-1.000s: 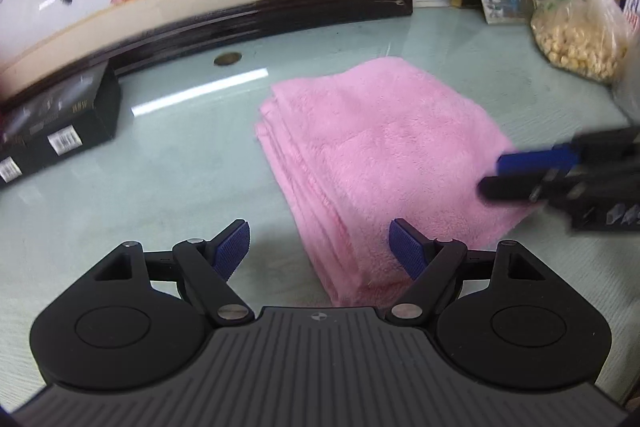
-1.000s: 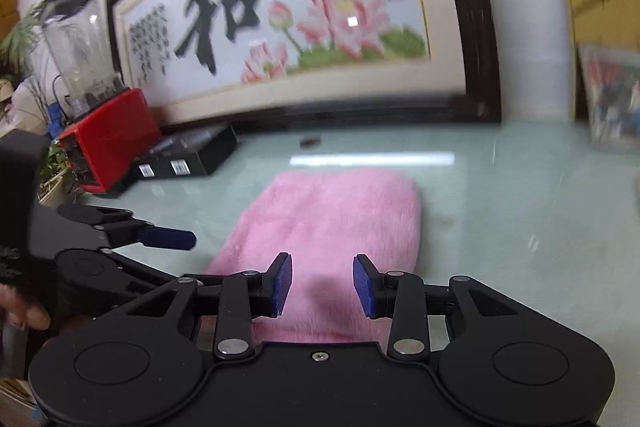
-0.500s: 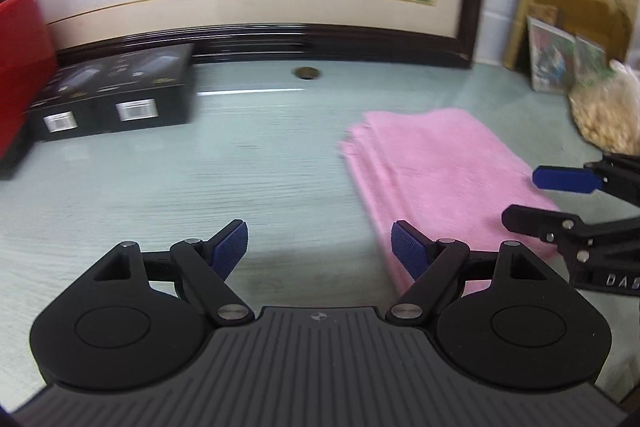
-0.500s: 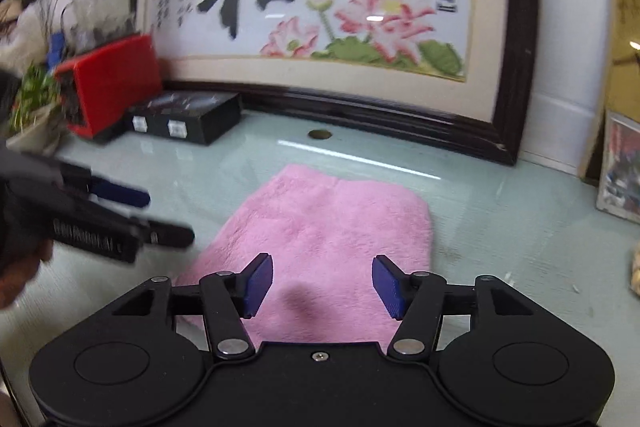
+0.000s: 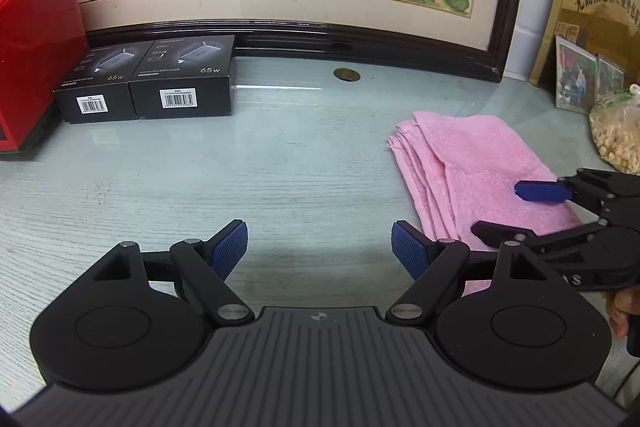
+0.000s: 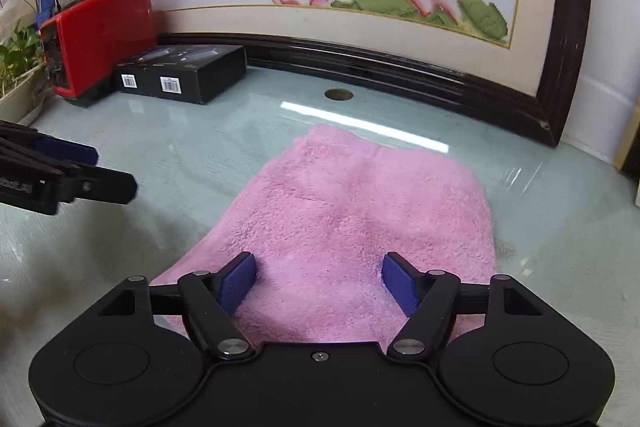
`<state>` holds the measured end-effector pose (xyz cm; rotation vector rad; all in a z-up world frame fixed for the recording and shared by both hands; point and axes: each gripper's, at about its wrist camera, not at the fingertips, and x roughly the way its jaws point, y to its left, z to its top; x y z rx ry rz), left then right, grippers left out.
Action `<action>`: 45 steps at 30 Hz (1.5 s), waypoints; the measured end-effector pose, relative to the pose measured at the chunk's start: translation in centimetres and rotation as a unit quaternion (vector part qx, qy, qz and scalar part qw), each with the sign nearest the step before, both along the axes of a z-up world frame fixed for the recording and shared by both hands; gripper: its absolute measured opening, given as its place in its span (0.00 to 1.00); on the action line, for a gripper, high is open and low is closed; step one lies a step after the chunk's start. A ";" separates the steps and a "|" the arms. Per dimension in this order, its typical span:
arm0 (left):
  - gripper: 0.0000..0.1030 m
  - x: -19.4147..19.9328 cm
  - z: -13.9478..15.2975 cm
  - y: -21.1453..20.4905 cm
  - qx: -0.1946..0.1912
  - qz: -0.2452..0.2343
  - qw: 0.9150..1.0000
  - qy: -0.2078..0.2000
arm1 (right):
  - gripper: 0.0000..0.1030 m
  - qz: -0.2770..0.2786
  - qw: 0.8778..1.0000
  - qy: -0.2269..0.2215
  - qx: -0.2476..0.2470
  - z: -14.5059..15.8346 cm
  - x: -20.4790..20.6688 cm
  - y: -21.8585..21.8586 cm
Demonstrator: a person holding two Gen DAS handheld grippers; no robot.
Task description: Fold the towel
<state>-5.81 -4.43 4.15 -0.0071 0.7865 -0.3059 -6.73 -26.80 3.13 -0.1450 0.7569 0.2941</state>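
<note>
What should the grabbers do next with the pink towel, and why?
Probably just lift the right gripper up and away. The pink towel already lies flat in stacked layers, both grippers are open and hold nothing, and the left gripper is beside it over bare table.

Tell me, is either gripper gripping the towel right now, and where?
Neither. The left gripper is open over bare table, beside the folded pink towel. The right gripper is open above the towel's near part, nothing between its fingers.
</note>
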 end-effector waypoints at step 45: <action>0.78 5.7 1.4 -12.9 0.032 -0.114 0.992 -0.048 | 0.59 -0.147 0.988 -0.009 0.038 -0.4 -0.7 -9.2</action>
